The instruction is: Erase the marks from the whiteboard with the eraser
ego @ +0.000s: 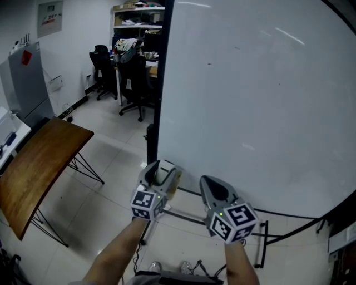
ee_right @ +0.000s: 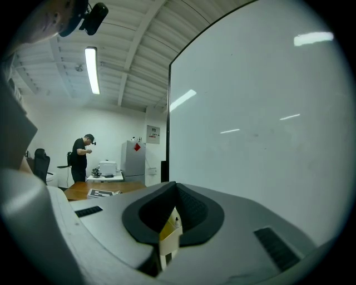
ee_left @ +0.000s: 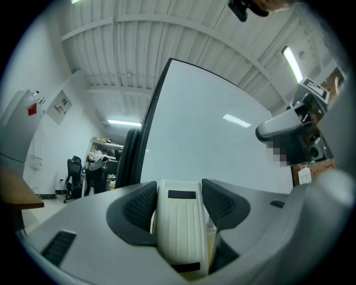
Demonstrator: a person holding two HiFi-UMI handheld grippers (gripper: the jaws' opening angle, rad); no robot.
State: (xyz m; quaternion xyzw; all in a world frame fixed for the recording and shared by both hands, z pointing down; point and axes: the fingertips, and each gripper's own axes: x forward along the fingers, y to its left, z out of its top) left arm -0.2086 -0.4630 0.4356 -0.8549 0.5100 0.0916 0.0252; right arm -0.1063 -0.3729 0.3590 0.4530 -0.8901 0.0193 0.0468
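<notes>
Held eraser (ee_left: pixel 178 236) clamped in left gripper (ee_left: pixel 179 190), right gripper (ee_right: pixel 173 192) pinched together; risked twisting eraser loose if pressed crooked against whiteboard (ego: pixel 250 100).

Office-cum-lab workroom. Large whiteboard (ego: pixel 250 100) on wheeled stand, 1 o'clock in head view. Black office chairs (ego: pixel 103 64) at cluttered desks, 11 o'clock; loaded shelf (ego: pixel 139 16) above them. Wooden table (ego: pixel 39 167) on thin metal legs, 9 o'clock. Grey cabinet (ego: pixel 25 83) with red label at 10 o'clock, notice (ego: pixel 50 16) on white wall. Pale tiled floor (ego: pixel 111 161). Right gripper view: ceiling tube light (ee_right: pixel 92 69), 11 o'clock; person (ee_right: pixel 82 153) standing at bench, 9 o'clock.
</notes>
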